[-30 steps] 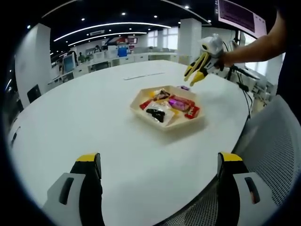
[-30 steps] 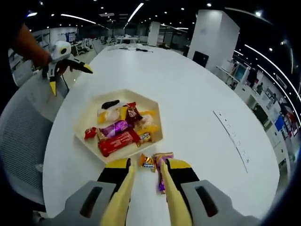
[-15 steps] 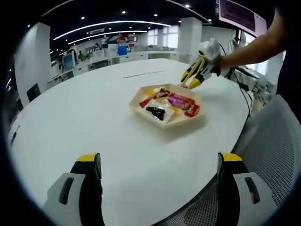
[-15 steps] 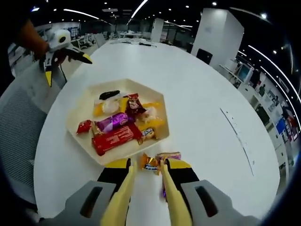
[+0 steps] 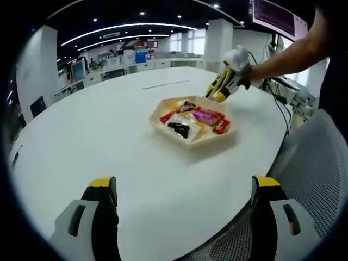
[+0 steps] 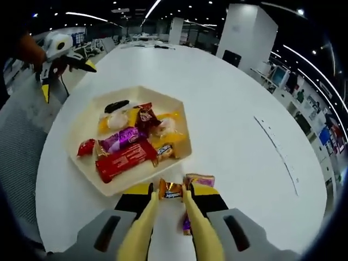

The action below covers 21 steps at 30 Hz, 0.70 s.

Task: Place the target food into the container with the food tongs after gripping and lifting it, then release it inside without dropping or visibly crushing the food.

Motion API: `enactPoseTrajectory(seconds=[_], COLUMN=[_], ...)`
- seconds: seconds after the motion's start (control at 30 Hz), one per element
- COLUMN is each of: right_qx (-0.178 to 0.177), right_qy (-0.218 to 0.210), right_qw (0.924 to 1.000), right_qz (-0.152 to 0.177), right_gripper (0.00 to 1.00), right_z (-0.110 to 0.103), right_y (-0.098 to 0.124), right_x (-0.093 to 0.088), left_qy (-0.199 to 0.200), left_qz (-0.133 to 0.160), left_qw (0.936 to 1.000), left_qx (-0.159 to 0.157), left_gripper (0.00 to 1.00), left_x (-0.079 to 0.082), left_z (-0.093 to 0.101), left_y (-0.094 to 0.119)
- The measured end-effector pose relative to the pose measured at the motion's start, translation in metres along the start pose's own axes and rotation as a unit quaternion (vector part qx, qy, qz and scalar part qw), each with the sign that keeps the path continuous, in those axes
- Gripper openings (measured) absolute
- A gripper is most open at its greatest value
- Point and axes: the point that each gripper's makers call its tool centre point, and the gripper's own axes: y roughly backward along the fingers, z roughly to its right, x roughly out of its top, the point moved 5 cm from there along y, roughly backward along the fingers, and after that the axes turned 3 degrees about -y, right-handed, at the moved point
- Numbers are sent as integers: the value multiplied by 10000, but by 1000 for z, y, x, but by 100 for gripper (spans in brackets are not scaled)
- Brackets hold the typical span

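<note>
Taking the hexagonal tray [image 6: 142, 182] as the landmark and reading the right gripper view from left to right: the left gripper [image 6: 54, 65] hangs off the tray's far-left corner, beyond the table [image 6: 228, 125] edge, and in its own view its jaws stand wide apart with nothing between them. Inside the tray lie a small red sweet, a long red bar [image 6: 126, 159], a purple packet and several other wrapped snacks. Just outside the tray's near rim sits the orange-wrapped candy [image 6: 172, 191], the likely target, with a pink-purple packet [image 6: 200, 180] just beside it on the right.

Over the last second the right gripper [image 6: 169, 202] has closed in on that candy: the wrapper now sits between the yellow tong tips, which stand narrow around it. Whether they already pinch it I cannot tell. The pick looks imminent; a gentle squeeze should spare the candy.
</note>
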Motion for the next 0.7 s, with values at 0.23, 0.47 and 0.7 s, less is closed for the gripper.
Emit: enactPoseTrajectory(seconds=[0.23,0.47,0.7], right_qx=[1,21,14], right_qy=[-444,-703,-747], right_qw=[9989,9975,9971], right_qz=[-160,-118,-125], right_gripper=[21,21,21], right_z=[0,4,4], right_y=[2,11,15], right_x=[-5,-8,-7], left_qy=[19,-40,-73], left_qz=[-16,-11,7], left_qw=[10000,10000,10000], left_qx=[1,-24,-10], left_gripper=[99,99,99], left_x=[-2,-1,0], left_z=[-1,0,0], left_y=[0,0,0])
